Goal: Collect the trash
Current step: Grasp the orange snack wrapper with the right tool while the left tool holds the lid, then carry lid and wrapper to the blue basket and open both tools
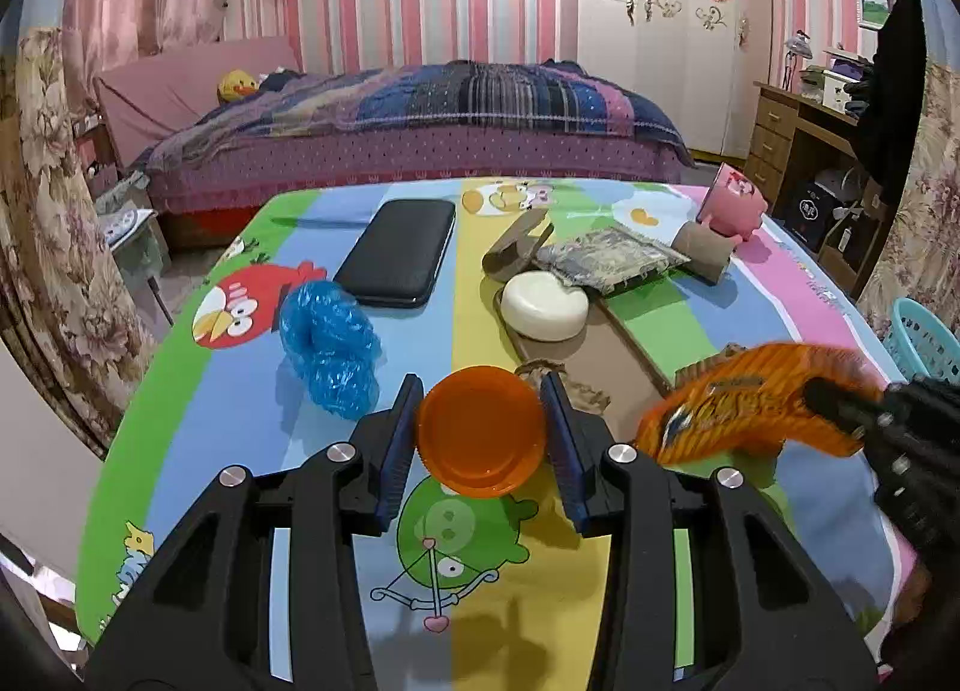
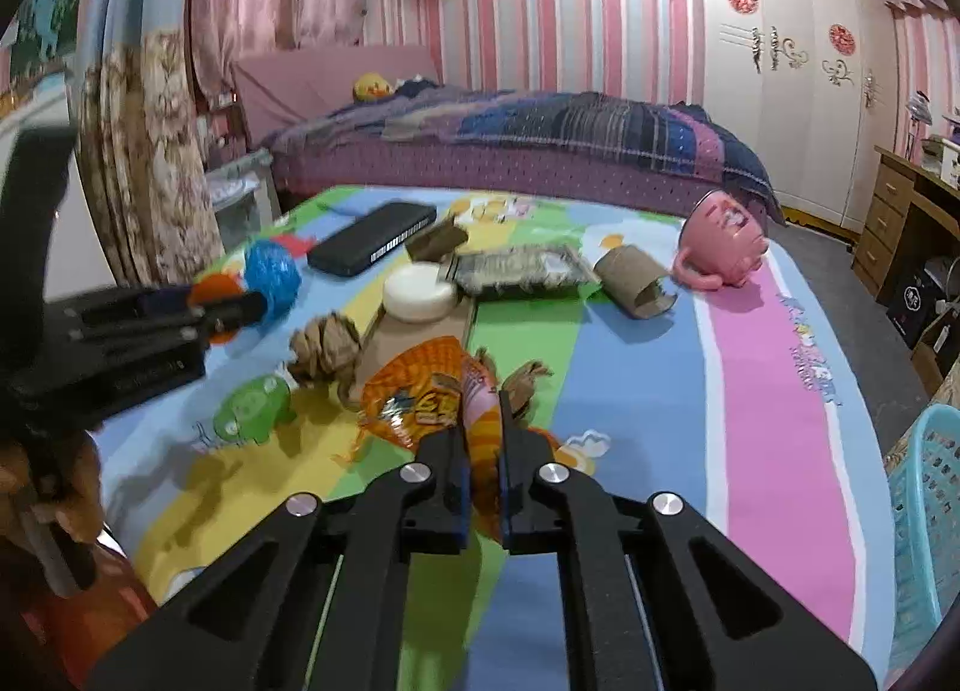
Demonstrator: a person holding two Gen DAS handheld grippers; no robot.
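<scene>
My left gripper [image 1: 480, 439] is shut on a small orange plastic cup [image 1: 480, 439], held above the cartoon tablecloth [image 1: 240, 451]. My right gripper [image 2: 483, 433] is shut on an orange snack wrapper [image 2: 420, 397], lifted off the table; it shows at the right in the left wrist view [image 1: 750, 397]. On the table lie a blue crumpled plastic bag [image 1: 330, 349], a crumpled brown paper ball [image 2: 327, 349], a cardboard tube [image 2: 636, 277], a grey printed packet [image 2: 516, 268] and folded cardboard [image 2: 438, 241].
A black case [image 1: 396, 253], a white round soap [image 1: 545, 306] on a brown board, and a tipped pink mug [image 2: 723, 244] also sit on the table. A turquoise basket [image 2: 927, 529] stands at the right, below the table's edge. A bed is behind.
</scene>
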